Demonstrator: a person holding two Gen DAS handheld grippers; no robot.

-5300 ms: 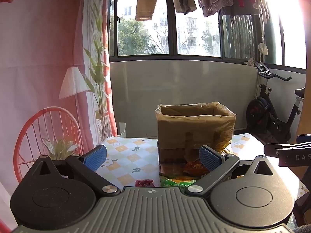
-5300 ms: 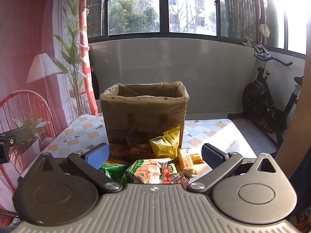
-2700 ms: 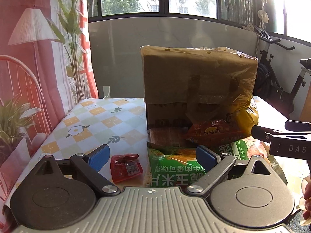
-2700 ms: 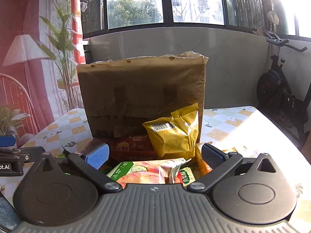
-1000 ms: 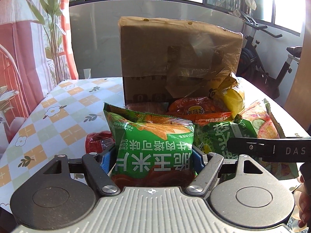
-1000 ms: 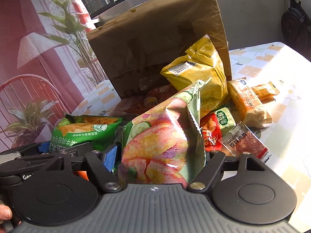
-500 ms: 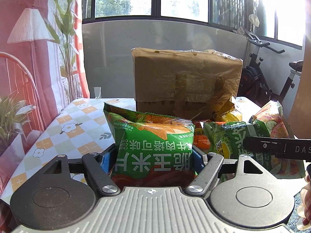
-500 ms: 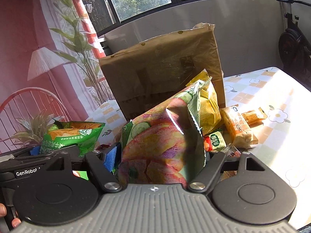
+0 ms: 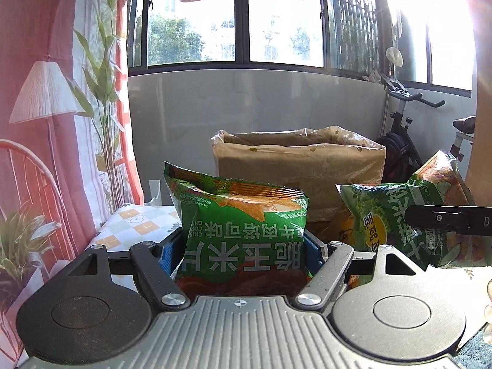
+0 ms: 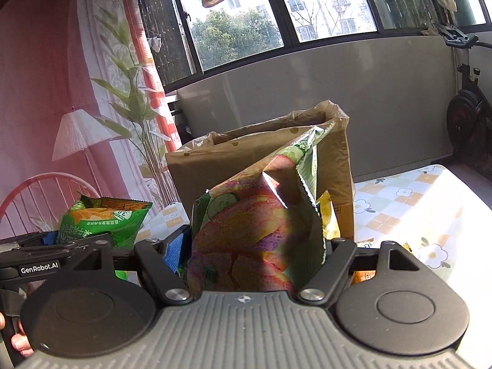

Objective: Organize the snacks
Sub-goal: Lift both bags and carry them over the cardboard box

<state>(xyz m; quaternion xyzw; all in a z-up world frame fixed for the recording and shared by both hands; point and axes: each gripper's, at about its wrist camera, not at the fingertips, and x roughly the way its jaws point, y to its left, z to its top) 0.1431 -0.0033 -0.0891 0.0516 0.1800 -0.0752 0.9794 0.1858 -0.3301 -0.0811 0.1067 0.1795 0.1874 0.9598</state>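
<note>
now both bags are up off the desk [image 10: 430, 203] and the lined cardboard box [image 9: 298, 166] lies straight ahead of both grippers, beyond the bags, its open mouth facing up and just visible over the near rim. the left gripper [image 9: 243, 252] has its jaws clamped wide on the lower part of the green corn-chip bag [image 9: 243, 224], which stands upright with its long axis vertical. the right gripper [image 10: 252, 258] has its jaws closed on the base of the pink and green crisp bag [image 10: 258, 215], also upright, its top corner overlapping the box front in that view. judging from both views, the box sits more squarely before the left gripper, so that bag looks nearer; each needs carrying forward over the rim before letting go.
</note>
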